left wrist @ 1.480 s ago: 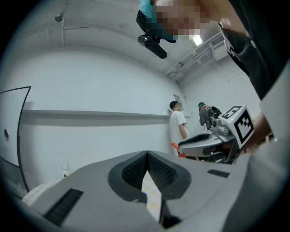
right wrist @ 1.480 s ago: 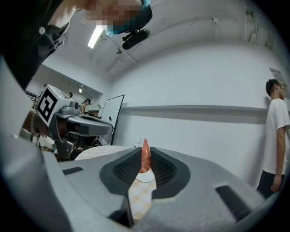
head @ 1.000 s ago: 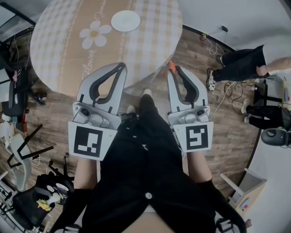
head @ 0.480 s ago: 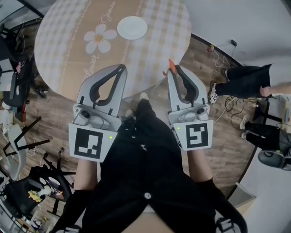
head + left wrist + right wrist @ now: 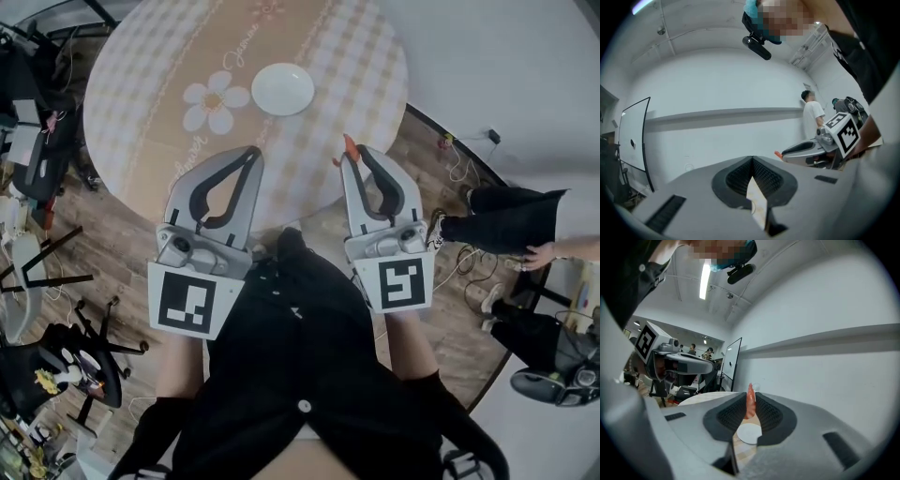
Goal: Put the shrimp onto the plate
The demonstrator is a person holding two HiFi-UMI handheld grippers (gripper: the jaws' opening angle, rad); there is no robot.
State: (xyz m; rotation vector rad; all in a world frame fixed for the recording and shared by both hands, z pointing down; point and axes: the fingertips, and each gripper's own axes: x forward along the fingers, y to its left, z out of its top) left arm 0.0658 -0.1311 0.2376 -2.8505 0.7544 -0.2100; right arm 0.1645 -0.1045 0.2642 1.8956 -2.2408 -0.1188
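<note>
Shrimp (image 5: 750, 401), orange and slender, is gripped upright between the ribbed black pads (image 5: 729, 416) of the right gripper (image 5: 351, 157), with its tip poking past the jaws. In the head view it is seen over the near edge of the round desk (image 5: 356, 56), well apart from the plate (image 5: 282, 89). Both grippers are held side by side before the person's dark-clothed torso, pointed forward at the desk, marker cubes nearest the body. The jaws of the left gripper (image 5: 251, 156) are closed on nothing, tips touching. Smooth grey shells cover both tools. The white, shallow plate is set on checked beige cloth just beside a printed daisy (image 5: 216, 97).
</note>
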